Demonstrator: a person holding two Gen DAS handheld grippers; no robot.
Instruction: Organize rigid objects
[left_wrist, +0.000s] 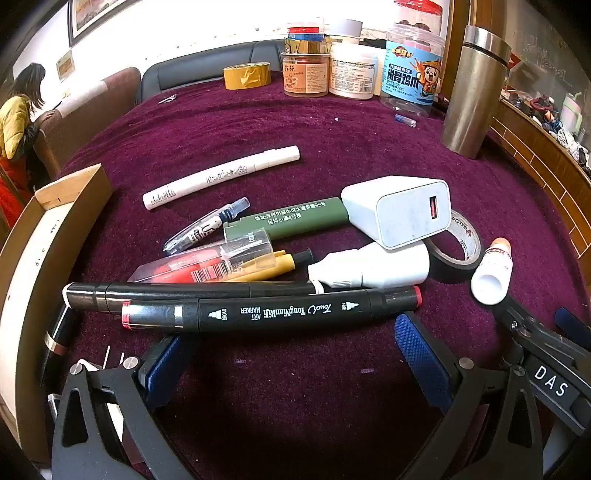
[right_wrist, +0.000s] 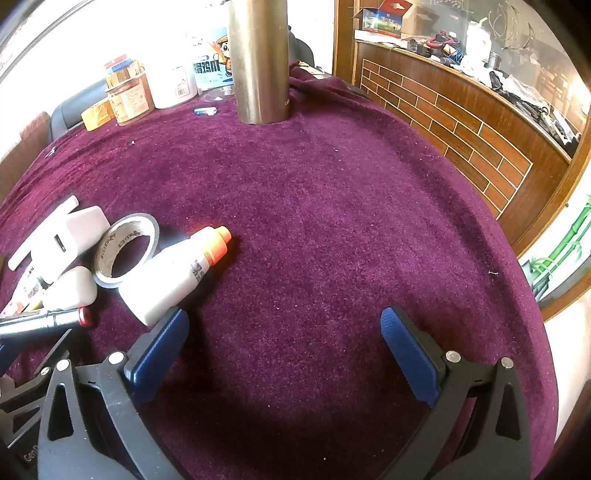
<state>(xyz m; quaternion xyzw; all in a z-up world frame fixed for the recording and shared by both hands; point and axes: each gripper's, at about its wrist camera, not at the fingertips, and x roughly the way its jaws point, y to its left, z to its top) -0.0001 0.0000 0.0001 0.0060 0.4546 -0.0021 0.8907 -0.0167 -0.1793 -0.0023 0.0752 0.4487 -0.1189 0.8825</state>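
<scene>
Left wrist view, clutter: a pile of rigid things lies on the plum velvet cloth (left_wrist: 332, 147), just ahead of the left gripper (left_wrist: 295, 347).
Nearest piece: a black art marker (left_wrist: 273, 312), glossy, red-capped, printed in white, lying crosswise beside a second black marker (left_wrist: 184, 290).
Behind them: a clear plastic case (left_wrist: 207, 264), yellow pens (left_wrist: 266, 264), a matte green bar (left_wrist: 295, 221), a blocky white charger (left_wrist: 399, 210), a long white pen (left_wrist: 221, 177).
Container: a cardboard box (left_wrist: 44, 236) with a pale lining, at the left edge.
Left jaws: spread wide, holding nothing.
Right wrist view, clutter: a smooth white glue bottle (right_wrist: 173, 277) with an orange cap lies against a tape roll (right_wrist: 125, 251).
Backdrop: a brushed steel flask (right_wrist: 258, 62) stands upright.
Right gripper (right_wrist: 284, 347): ribbed blue pads wide apart over bare cloth, empty.
</scene>
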